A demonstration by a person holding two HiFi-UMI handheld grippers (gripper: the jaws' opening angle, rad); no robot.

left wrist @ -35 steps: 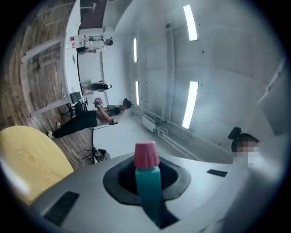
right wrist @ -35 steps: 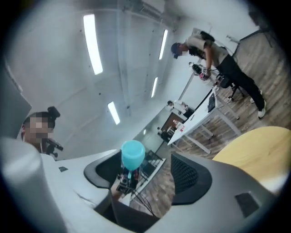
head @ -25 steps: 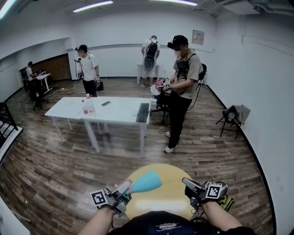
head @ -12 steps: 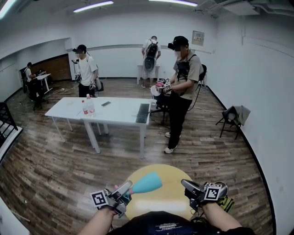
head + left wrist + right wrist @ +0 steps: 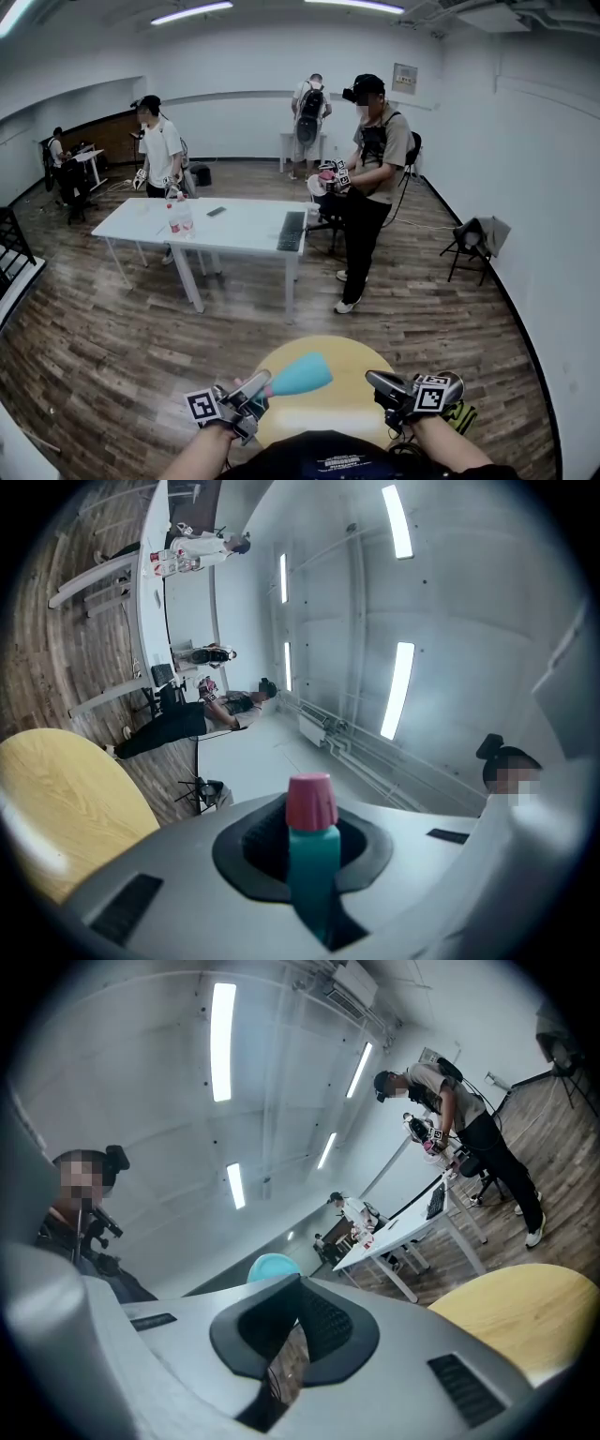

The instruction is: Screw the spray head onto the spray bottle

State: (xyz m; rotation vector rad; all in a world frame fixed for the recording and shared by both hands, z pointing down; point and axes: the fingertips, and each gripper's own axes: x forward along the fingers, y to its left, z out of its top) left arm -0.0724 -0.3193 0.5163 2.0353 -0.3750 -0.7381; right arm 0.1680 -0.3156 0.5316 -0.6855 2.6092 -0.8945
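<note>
At the far left a long white table point(image 5: 239, 228) is seen, with a person in a white shirt point(image 5: 155, 150) standing behind it. Lower down, the left gripper point(image 5: 255, 385) is held at the near left edge of a round yellow table point(image 5: 352, 412). Its jaws are drawn in narrow and clamped on the spray bottle point(image 5: 300, 374), which is carried off the tabletop.

The bottle's body is a plain, smooth teal. In the head view it juts out of the jaws toward the right and broadens to a rounded end over the yellow top. In the left gripper view it is seen as a slim teal column rising from the slot between the black pads, topped by a dull pink cap point(image 5: 311, 802) about as wide as the body. In the right gripper view a rounded teal part of it shows just above the jaws.

Further right, the right gripper point(image 5: 373, 381) is held apart from the bottle. Its jaws are brought together, with only a thin slit left between the pads and nothing gripped. Beyond it a person in a dark cap point(image 5: 375, 178) is seen standing, and a folding stool point(image 5: 473, 239) is set by the right wall.
</note>
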